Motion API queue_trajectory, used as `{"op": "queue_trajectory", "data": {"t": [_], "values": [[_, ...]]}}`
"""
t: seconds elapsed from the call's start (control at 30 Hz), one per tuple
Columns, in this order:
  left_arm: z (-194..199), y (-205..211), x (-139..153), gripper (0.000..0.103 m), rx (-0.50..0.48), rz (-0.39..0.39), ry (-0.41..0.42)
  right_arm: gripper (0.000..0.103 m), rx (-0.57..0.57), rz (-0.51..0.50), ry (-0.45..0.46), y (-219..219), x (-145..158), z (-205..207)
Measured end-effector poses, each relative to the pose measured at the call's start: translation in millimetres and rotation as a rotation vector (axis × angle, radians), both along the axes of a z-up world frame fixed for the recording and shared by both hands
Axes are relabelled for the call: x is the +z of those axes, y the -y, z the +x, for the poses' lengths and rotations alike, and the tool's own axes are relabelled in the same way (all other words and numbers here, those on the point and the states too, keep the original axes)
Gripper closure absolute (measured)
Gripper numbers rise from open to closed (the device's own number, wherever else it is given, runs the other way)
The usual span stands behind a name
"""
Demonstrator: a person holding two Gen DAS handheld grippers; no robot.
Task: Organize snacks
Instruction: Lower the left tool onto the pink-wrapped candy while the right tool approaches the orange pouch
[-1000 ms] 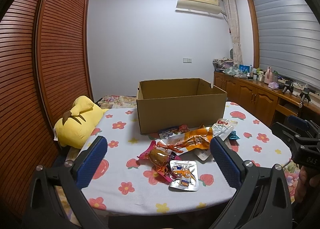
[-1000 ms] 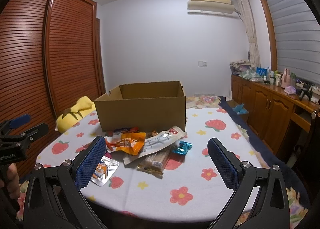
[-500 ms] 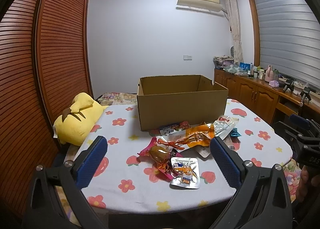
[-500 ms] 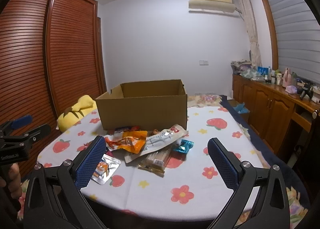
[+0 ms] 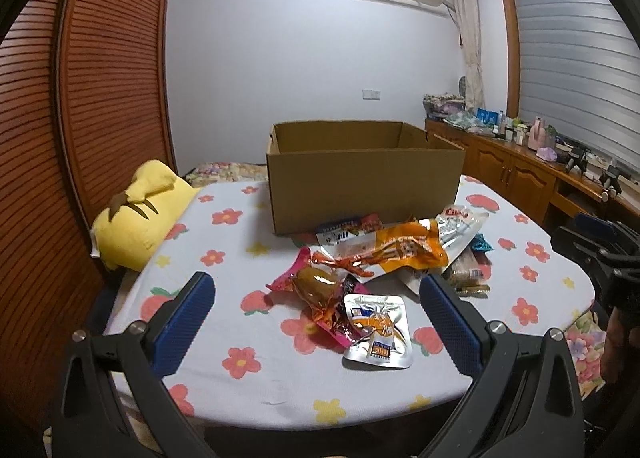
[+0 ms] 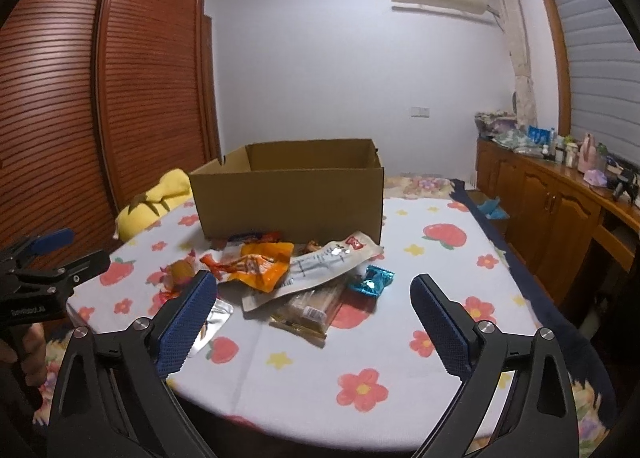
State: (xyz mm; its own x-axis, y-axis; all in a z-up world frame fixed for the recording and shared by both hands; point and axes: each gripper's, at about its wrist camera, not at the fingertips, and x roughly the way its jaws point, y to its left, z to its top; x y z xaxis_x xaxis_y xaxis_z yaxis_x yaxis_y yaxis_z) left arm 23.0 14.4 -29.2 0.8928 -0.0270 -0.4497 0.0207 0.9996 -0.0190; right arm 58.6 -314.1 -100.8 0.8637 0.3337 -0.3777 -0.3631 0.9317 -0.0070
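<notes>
With the left gripper spread empty and the right gripper closing slightly on nothing, the light, slippery snack packets, heaped mid-counter before the cardboard box, are best pinched at their flat sealed edges.

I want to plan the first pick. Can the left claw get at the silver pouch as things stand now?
Probably yes. The left claw is open and empty, and the silver pouch lies nearest on the tablecloth, its far-left corner under the pink wrapper.
</notes>
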Motion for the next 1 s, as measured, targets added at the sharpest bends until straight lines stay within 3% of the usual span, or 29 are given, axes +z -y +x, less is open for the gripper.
{"op": "queue_trajectory", "data": {"t": [0.2,0.57,0.77,1.0], "values": [[17,-1,-10,0.000,-0.029,0.007,-0.035,0.011,0.049,-0.021,-0.083,3,-9,28],[57,-4,-26,0.004,-0.067,0.024,-0.145,0.011,0.130,-0.076,-0.168,-18,-21,56],[79,-11,-35,0.011,-0.056,-0.035,-0.216,0.011,0.167,-0.113,-0.176,-35,-22,64],[105,-15,-51,0.012,-0.062,-0.115,-0.319,0.011,0.210,-0.136,-0.194,-54,-26,72]]}}
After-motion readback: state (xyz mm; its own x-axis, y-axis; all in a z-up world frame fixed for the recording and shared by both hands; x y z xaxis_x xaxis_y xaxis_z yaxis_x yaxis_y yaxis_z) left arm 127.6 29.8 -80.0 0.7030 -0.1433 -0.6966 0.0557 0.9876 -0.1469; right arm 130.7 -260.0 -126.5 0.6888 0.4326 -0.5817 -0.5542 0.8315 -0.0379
